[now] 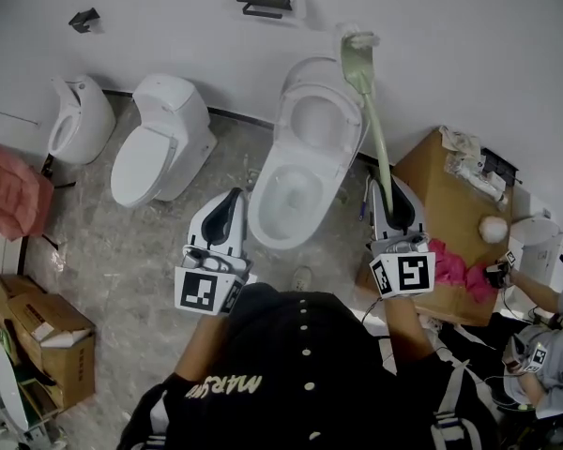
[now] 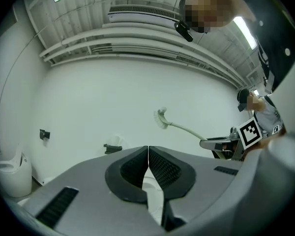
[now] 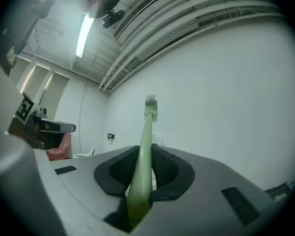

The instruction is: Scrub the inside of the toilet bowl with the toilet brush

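Observation:
A white toilet [image 1: 300,157] stands open against the wall, its bowl [image 1: 286,195] just ahead of me. My right gripper [image 1: 395,206] is shut on the pale green handle of the toilet brush [image 1: 375,129]. The brush head [image 1: 357,56] is raised above the toilet's back, near the wall, outside the bowl. In the right gripper view the handle [image 3: 143,161] runs up between the pads to the head [image 3: 151,105]. My left gripper [image 1: 227,206] is shut and holds nothing, left of the bowl's front rim; its view shows the brush [image 2: 163,119] in the air.
A second white toilet [image 1: 159,139] and a urinal-like fixture [image 1: 75,120] stand to the left. A cardboard box [image 1: 455,209] with pink cloth [image 1: 455,270] sits at right, another box [image 1: 42,336] at lower left. Another person's arm [image 1: 544,298] shows at far right.

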A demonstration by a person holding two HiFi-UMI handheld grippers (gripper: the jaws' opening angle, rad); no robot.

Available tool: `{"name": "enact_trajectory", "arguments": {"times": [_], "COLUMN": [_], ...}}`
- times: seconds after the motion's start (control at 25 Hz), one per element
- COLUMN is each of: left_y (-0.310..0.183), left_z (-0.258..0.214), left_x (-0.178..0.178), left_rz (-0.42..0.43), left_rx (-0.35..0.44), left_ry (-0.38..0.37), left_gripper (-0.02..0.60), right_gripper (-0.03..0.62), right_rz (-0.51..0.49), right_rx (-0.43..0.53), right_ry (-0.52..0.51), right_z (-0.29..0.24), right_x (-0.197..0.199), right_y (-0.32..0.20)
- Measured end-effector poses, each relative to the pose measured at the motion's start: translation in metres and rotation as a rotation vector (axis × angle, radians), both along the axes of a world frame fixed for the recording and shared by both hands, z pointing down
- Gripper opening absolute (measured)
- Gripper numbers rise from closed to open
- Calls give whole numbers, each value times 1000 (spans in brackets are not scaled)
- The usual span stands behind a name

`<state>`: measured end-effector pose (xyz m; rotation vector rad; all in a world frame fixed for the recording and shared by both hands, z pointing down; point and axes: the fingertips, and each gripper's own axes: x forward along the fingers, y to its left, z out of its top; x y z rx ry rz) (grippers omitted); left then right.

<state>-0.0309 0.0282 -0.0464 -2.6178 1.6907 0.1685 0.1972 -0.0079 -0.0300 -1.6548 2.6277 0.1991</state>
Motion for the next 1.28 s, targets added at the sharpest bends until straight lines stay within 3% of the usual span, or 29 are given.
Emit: {"name": "enact_trajectory", "arguments": {"times": [0.16,0.52,0.88,1.28], "left_y": [-9,-33,-63,-103], "left_z": [13,24,51,108], "left_x": [1,-13,-26,-24], "left_rz": [6,72,130,149], "left_rx": [-41,-78,-121,-183], "left_ry": [-30,-19,-12,-21], "left_gripper": [26,26,26,26], "right_gripper": [86,86,86,86], "right_rz": [8,32,49,45], "right_rx": [-28,-101,-186,-314], "right_ry": [-10,3,83,137], "right_z": [11,36,80,173], "right_x": [-2,-26,-53,-69], "right_y": [-9,-22,-39,-61]}}
